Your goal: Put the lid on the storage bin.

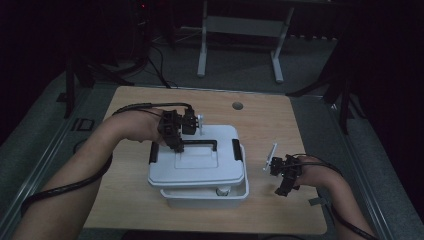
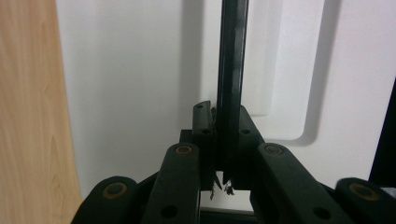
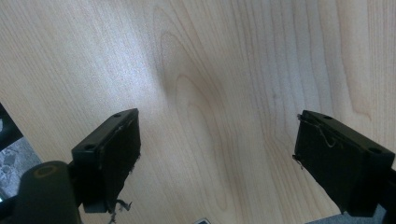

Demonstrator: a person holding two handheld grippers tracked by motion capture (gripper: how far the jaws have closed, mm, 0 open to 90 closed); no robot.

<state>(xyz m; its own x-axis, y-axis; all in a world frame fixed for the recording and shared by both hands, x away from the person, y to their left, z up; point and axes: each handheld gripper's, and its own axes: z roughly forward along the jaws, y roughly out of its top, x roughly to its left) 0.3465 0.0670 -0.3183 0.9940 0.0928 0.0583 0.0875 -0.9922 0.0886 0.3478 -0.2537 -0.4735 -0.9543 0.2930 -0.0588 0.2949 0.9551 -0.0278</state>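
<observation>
Left claw (image 2: 223,154), ctr of the high view, clamps the black handle (image 2: 231,70) on the white lid (image 1: 200,160) sitting askew over the white box (image 1: 210,197), w/ right claw (image 3: 217,154) spread wide above bare counter (image 3: 224,70) at lower right.

White lid (image 1: 200,162) with black handle (image 1: 200,144) sits askew atop the white box (image 1: 205,196), lifted at the near side.
</observation>
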